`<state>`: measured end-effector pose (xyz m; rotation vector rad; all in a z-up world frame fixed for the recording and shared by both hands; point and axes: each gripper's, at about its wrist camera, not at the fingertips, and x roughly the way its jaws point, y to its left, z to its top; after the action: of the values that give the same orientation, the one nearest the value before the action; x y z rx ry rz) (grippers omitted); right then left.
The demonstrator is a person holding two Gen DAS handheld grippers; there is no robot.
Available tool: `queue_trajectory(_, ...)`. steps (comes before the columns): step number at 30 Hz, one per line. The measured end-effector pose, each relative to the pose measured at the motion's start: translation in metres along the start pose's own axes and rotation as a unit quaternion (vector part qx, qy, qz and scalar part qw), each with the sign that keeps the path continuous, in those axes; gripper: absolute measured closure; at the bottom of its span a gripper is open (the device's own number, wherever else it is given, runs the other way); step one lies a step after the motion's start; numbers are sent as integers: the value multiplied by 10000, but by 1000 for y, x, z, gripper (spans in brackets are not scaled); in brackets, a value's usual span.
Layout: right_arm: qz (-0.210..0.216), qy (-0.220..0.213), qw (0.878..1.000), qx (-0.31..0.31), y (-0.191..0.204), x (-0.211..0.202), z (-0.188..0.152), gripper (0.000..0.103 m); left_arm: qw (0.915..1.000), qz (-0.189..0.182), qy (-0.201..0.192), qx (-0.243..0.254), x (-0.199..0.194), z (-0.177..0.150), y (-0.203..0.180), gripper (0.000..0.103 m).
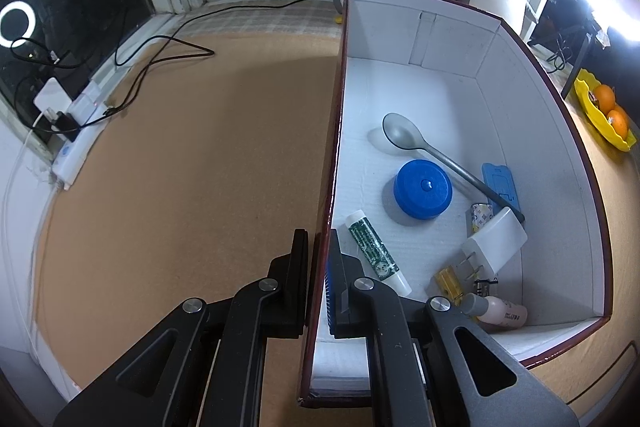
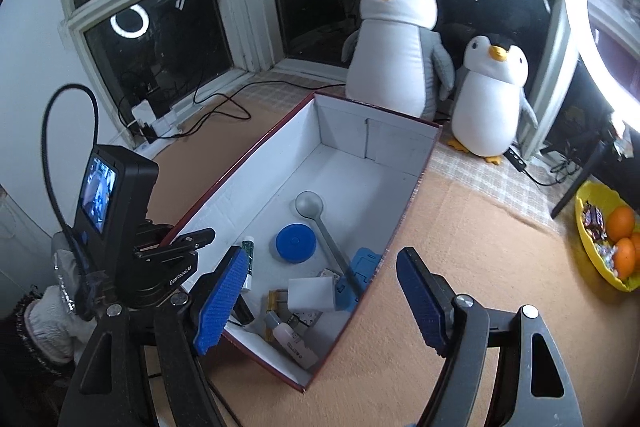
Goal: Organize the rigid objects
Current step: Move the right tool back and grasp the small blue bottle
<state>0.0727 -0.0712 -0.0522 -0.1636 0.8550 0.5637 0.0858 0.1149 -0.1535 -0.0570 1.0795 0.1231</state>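
An open box with white inside walls point(image 1: 440, 35) point(image 2: 348, 123) stands on the tan table. In it lie a grey spoon point(image 1: 400, 135) point(image 2: 310, 207), a blue lid point(image 1: 423, 193) point(image 2: 295, 242), a green-and-white tube point(image 1: 372, 251), a white charger plug point(image 1: 494, 241) point(image 2: 310, 293), a blue flat piece point(image 1: 500, 185), a yellow item point(image 1: 450, 281) and a small pale bottle point(image 1: 502, 313) point(image 2: 294, 345). My left gripper point(image 1: 318, 259) point(image 2: 180, 245) is shut on the box's left wall near its front. My right gripper point(image 2: 320, 259) hovers open above the box's near end, nothing between its blue pads point(image 2: 224, 291).
Two plush penguins point(image 2: 396, 43) point(image 2: 490, 95) stand behind the box by the window. A yellow bowl with oranges point(image 2: 588, 247) point(image 1: 600, 115) sits at the right. A power strip with cables point(image 1: 76, 131) lies at the left edge. A ring light point(image 2: 592, 27) glows at the right.
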Motion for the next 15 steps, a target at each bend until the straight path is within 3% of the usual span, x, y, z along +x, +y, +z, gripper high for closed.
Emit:
queue_trajectory(8, -337, -113, 9976, 601, -37, -40, -24, 30, 9999, -25, 1, 149, 0, 1, -2, 97)
queue_trajectory(15, -840, -173, 9860, 1428, -81, -79, -65, 30, 9996, -51, 16, 285, 0, 2, -3, 97)
